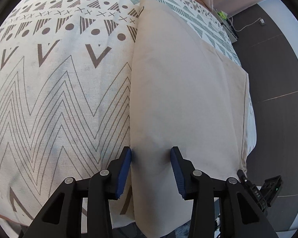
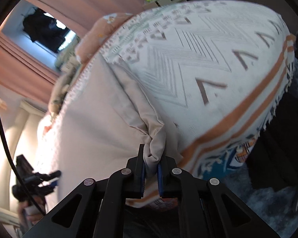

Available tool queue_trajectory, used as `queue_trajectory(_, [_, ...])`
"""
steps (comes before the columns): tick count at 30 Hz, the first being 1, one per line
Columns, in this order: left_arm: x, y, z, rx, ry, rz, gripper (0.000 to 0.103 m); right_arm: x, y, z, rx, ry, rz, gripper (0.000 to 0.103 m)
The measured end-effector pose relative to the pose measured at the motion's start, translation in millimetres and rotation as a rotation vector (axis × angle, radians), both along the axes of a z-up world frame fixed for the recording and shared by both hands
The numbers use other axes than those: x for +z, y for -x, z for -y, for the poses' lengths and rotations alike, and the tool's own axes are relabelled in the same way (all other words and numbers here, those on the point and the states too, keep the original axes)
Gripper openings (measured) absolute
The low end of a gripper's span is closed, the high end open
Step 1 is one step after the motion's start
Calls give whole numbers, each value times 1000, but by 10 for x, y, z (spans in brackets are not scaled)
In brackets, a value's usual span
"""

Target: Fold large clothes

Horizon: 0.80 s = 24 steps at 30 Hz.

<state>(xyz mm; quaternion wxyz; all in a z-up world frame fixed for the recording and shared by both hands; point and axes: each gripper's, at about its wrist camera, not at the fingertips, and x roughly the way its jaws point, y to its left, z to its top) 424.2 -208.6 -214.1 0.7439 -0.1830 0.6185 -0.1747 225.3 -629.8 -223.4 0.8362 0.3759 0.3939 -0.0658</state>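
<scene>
Two blue pads of the left gripper [image 1: 151, 152] stand apart, straddling the cloth's [image 1: 180, 99] folded edge on the bedspread [image 1: 49, 91], prob. lining up a pinch w/o pressing yet. Right view: right gripper [image 2: 151, 159] is clamped on a bunched corner of the cloth [image 2: 101, 130], likely to carry it over for the next fold.

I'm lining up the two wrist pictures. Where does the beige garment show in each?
Left wrist: the beige garment runs up the centre-right, its near edge between the open left tongs.
Right wrist: it fills the centre-left, a corner bunched in the shut right tongs.
Shared landmark: the patterned bedspread beneath it.
</scene>
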Motion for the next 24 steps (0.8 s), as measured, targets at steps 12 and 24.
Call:
queue_trajectory(12, [-33, -118, -34, 27, 17, 18, 47, 244, -59, 294, 38, 62, -43, 62])
queue_trajectory(24, [-18, -339, 8, 43, -14, 52, 47, 356, -1047, 273, 286, 111, -108, 62])
